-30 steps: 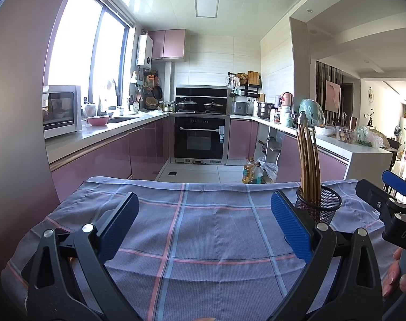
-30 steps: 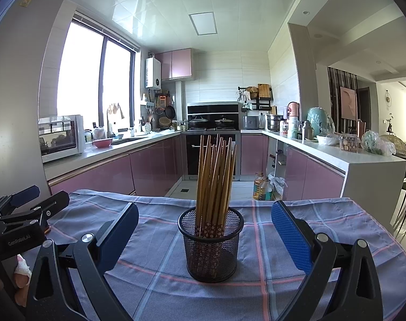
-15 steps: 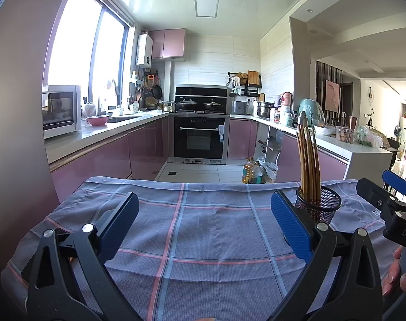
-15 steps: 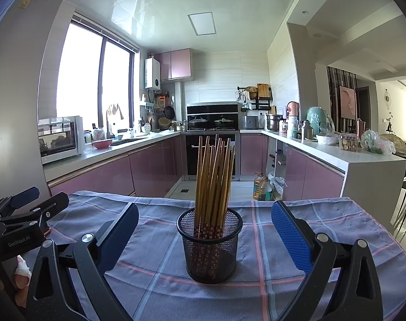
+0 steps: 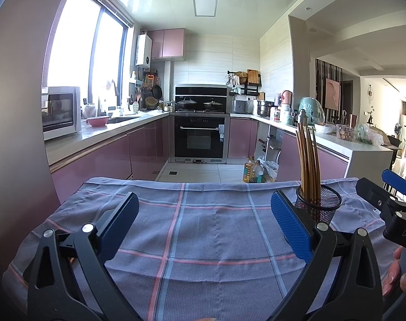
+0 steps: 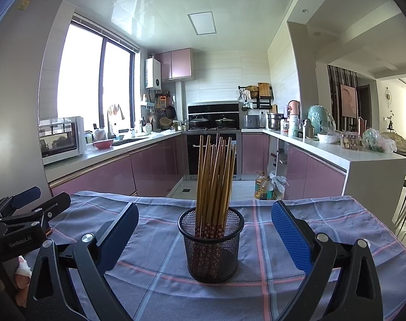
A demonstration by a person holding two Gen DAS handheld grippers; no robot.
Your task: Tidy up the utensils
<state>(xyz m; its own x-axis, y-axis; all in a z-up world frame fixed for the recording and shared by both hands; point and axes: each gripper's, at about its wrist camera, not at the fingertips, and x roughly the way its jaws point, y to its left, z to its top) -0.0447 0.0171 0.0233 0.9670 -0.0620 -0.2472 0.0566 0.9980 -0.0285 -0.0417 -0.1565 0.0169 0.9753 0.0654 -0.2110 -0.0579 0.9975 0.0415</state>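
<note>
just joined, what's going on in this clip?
A person holds a hand-held gripper in each hand over a checked cloth. A black mesh cup full of chopsticks stands upright ahead of the open right hand-held gripper. The left hand-held gripper is open over bare cloth. Neither touches anything.

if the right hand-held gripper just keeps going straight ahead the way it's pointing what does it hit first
Most likely the black mesh holder full of chopsticks. It stands on the checked cloth, centred ahead of the open right hand-held gripper, though depth is hard to judge.
</note>
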